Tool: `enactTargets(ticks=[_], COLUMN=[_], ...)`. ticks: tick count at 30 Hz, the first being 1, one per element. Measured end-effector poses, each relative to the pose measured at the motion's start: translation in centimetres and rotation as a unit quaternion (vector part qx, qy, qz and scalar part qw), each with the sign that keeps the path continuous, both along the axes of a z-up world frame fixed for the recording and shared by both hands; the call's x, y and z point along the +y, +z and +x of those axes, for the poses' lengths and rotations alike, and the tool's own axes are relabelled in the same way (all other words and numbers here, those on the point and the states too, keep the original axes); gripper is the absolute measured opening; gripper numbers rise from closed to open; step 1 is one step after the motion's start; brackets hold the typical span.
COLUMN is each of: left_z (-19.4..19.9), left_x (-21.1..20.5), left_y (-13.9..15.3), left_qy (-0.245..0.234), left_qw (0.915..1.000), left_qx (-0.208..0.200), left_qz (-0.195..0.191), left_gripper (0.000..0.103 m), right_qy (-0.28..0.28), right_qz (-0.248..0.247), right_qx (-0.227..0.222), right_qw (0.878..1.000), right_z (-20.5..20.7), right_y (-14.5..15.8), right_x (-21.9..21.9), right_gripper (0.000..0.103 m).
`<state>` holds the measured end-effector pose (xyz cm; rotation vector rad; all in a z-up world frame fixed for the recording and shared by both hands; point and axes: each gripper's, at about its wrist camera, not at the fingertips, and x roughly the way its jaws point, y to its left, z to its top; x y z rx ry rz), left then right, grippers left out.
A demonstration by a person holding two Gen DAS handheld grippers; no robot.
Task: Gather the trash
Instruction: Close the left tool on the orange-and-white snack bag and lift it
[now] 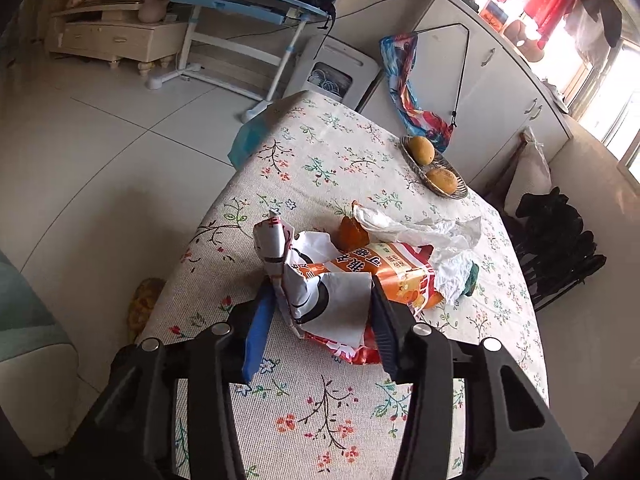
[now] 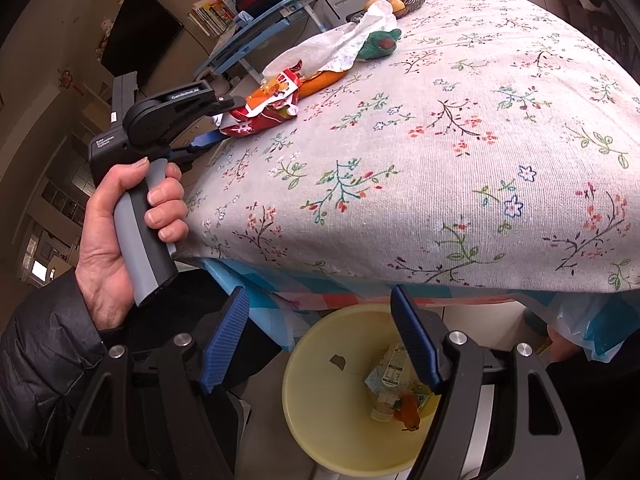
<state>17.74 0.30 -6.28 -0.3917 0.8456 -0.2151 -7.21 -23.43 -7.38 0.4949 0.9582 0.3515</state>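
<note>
Between my left gripper's [image 1: 322, 312] blue-padded fingers [image 1: 256, 336] sits the crumpled orange, red and white snack wrapper [image 1: 344, 280], clenched at its near end on the floral tablecloth [image 1: 320, 152]. Behind it lie orange peel [image 1: 352, 234] and crumpled white tissue [image 1: 424, 232]. My right gripper [image 2: 320, 344] hangs released, grasping nothing, over the pale yellow plastic bin [image 2: 320, 400] beside the table.

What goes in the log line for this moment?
left gripper: shut on wrapper | right gripper: open, over bin | tissue, peel: on table
</note>
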Motion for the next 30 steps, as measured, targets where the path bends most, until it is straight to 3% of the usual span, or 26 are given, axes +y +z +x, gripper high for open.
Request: enactTargets(ticks=[2,4,7,12,14,19,22,25,30], left_z=[-0.9,-2.1,-3.6,-3.4,-2.9,-2.8,-2.4,-2.4,-2.0], left_x=[0.6,1.2,2.2,2.5,2.0,1.7,1.5,1.9,2.6], left_y=[0.5,0.8,0.9,-0.4,-1.0,-1.0,-0.8,-0.7,-0.4], left_qy=[-0.004,-0.010,-0.015,-0.030,-0.031,-0.018,-0.017,-0.012,0.005], left_qw=[0.9999,0.9999,0.9998,0.9990,0.9985,0.9991,0.9992,0.9987,0.9981], left_qx=[-0.002,-0.003,0.003,0.030,0.041,0.033,0.026,0.022,0.014], left_qz=[-0.011,-0.012,-0.011,-0.017,-0.021,-0.022,-0.026,-0.044,-0.059], left_gripper=[0.037,0.023,0.014,0.014,0.019,0.053,0.059,0.059,0.066], right_qy=[-0.001,-0.003,-0.005,-0.006,-0.002,-0.002,-0.007,-0.003,0.039], right_qz=[-0.001,-0.003,-0.010,-0.013,-0.016,-0.020,-0.016,-0.022,-0.098], right_qx=[-0.002,-0.006,-0.014,-0.013,-0.015,-0.018,-0.019,-0.022,-0.092], right_qw=[1.000,1.000,1.000,1.000,1.000,1.000,1.000,0.999,0.990], right_z=[-0.1,-0.1,-0.1,0.0,-0.2,-0.3,-0.1,0.1,2.1], right_y=[0.1,0.3,0.7,0.7,0.7,0.9,0.9,1.1,4.4], right_x=[-0.1,-0.2,-0.3,-0.2,0.1,0.0,-0.3,0.1,3.2], right_gripper=[0.071,0.071,0.071,0.071,0.071,0.071,0.071,0.071,0.073])
